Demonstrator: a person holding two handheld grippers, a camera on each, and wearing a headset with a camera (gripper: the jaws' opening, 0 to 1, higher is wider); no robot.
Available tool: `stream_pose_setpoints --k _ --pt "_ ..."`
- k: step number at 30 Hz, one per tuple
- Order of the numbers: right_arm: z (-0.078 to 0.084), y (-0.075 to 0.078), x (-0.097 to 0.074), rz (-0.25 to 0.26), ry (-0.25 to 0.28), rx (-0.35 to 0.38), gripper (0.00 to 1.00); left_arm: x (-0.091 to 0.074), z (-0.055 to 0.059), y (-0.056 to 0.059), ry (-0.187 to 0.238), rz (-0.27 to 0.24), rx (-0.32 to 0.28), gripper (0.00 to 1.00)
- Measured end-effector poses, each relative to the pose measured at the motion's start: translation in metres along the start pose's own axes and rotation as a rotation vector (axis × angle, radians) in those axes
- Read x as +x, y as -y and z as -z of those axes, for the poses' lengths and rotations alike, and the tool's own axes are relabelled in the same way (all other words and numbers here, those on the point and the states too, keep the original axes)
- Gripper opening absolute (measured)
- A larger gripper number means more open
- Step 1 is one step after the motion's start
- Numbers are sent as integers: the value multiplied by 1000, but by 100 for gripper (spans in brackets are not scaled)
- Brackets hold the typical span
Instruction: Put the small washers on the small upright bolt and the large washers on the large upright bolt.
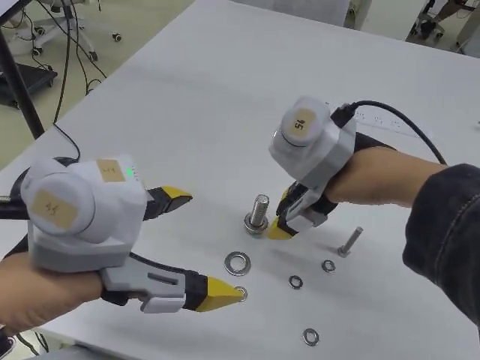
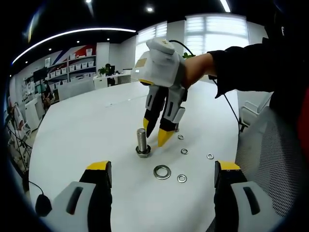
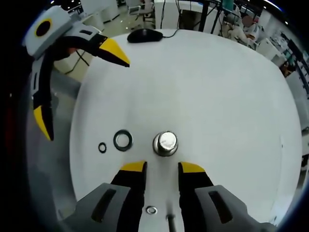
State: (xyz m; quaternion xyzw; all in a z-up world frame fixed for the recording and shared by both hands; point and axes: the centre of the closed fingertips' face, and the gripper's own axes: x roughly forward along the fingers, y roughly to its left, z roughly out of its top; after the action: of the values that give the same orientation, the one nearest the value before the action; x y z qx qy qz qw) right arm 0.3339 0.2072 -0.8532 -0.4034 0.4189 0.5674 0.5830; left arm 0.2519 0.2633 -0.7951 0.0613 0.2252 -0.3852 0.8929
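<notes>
Upright bolt [image 1: 259, 211], perhaps five loose washers [image 1: 238, 263]

Head view: high, looks fwd + down on white tabletop [image 1: 225, 112]. Left gripper view: low, across tabletop, mid-range. Right gripper view: straight down, close. All 3 share upright silver steel bolt [image 1: 259, 214] + large flat silver washer [image 1: 238, 263].

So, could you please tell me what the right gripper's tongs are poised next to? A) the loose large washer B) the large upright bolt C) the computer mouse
B: the right gripper has its tongs open and empty just beside the large upright bolt, while the large washer lies apart on the table.
</notes>
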Motion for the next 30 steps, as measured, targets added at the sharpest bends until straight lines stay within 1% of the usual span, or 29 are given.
stream_pose_setpoints --k 4,8,10,15,20,22,28,30 --pt "2 -4 -4 4 6 4 27 0 0 1 0 1 0 88" --pt "3 -11 -7 1 12 7 27 0 0 1 2 3 1 88" --pt "6 -12 -7 0 12 8 27 0 0 1 1 3 2 88" --pt "7 -23 -14 -5 26 17 27 0 -1 2 3 4 3 88" --pt "7 -33 -19 -3 29 6 28 1 -1 1 1 5 2 87" --pt "7 -34 -19 -4 31 2 28 1 -1 1 3 6 3 87" --pt "5 -44 -22 -10 38 -13 28 1 -2 1 4 6 5 87" --pt "4 -49 -22 -20 42 -16 28 2 -2 1 4 7 6 87"
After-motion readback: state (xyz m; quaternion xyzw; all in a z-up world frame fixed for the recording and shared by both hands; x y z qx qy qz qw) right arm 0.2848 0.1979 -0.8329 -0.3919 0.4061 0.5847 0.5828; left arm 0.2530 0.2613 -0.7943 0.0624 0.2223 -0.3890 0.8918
